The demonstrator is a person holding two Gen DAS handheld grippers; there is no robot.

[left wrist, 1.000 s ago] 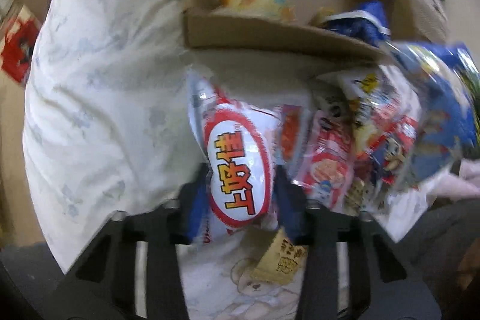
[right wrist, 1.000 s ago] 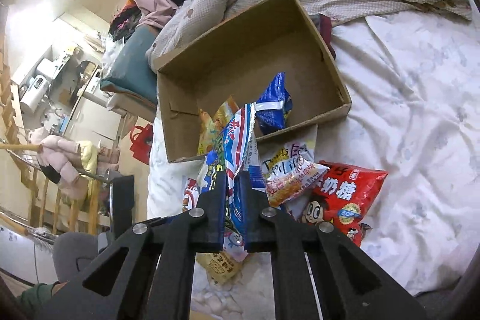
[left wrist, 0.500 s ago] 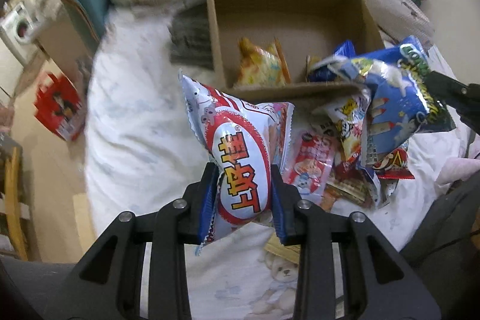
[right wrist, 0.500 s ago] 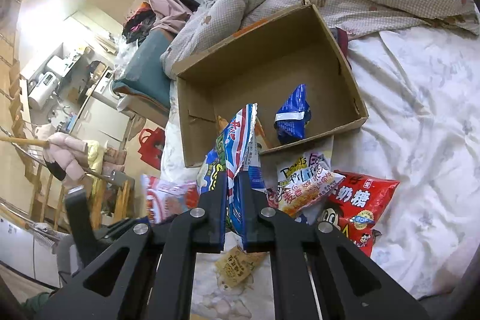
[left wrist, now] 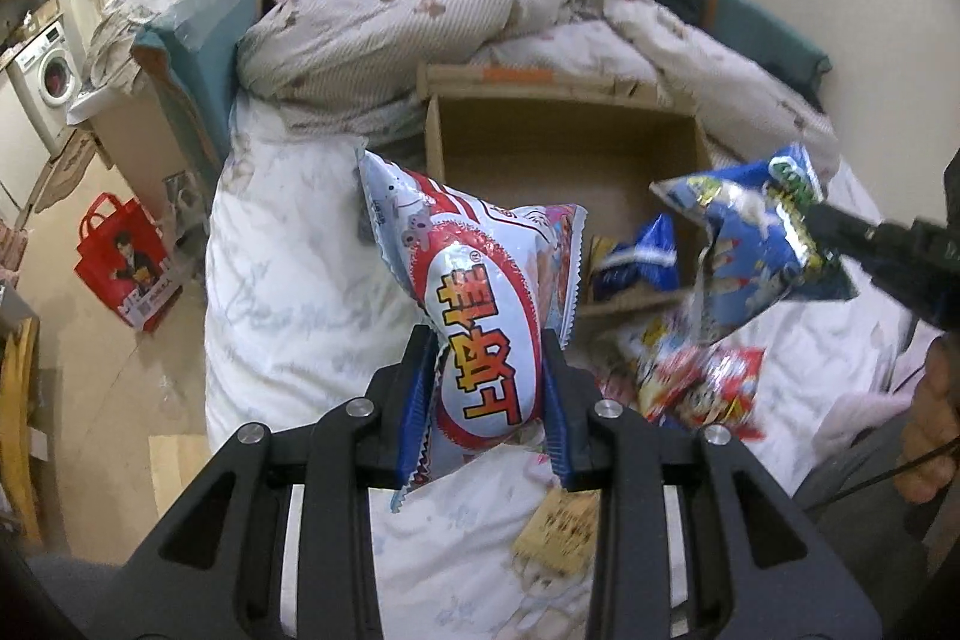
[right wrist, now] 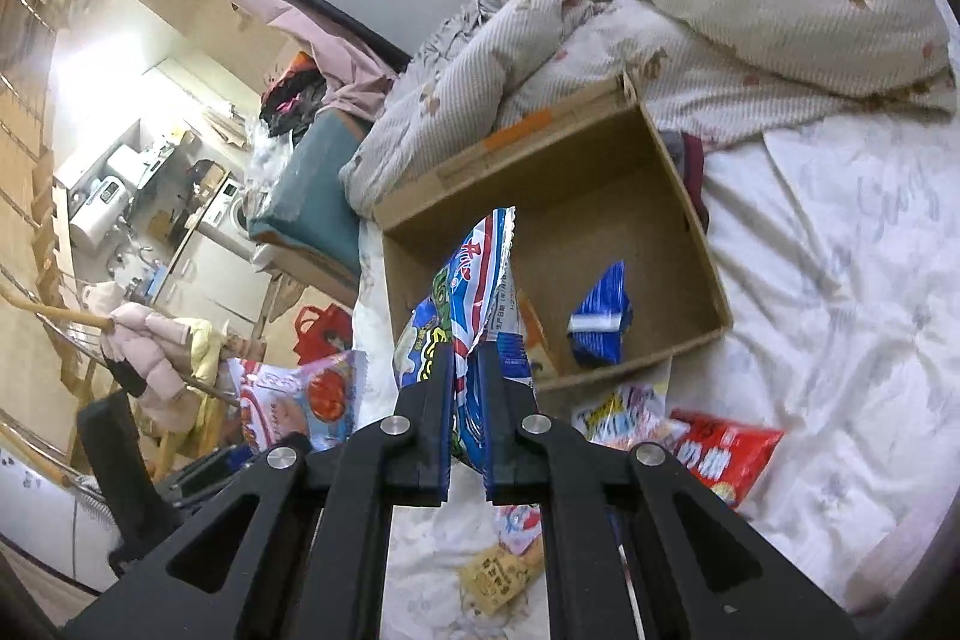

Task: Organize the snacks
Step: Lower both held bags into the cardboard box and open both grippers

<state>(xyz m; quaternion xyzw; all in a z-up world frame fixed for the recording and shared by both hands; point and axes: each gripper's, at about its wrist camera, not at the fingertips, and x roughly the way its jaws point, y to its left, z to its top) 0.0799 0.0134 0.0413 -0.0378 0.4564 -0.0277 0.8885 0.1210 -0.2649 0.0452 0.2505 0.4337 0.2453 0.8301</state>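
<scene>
Your left gripper (left wrist: 487,400) and right gripper (right wrist: 468,421) were matte black, silver-screwed, with blue-lined fingers (left wrist: 417,400); your bare hand (left wrist: 933,430) showed skin.

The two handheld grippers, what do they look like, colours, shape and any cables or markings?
Both the left gripper and the right gripper are matte black, with angular open-frame linkages fastened by round silver bolts. Their fingers carry blue ribbed pads. No markings show. In the left wrist view a thin black cable runs by the person's hand.
</scene>
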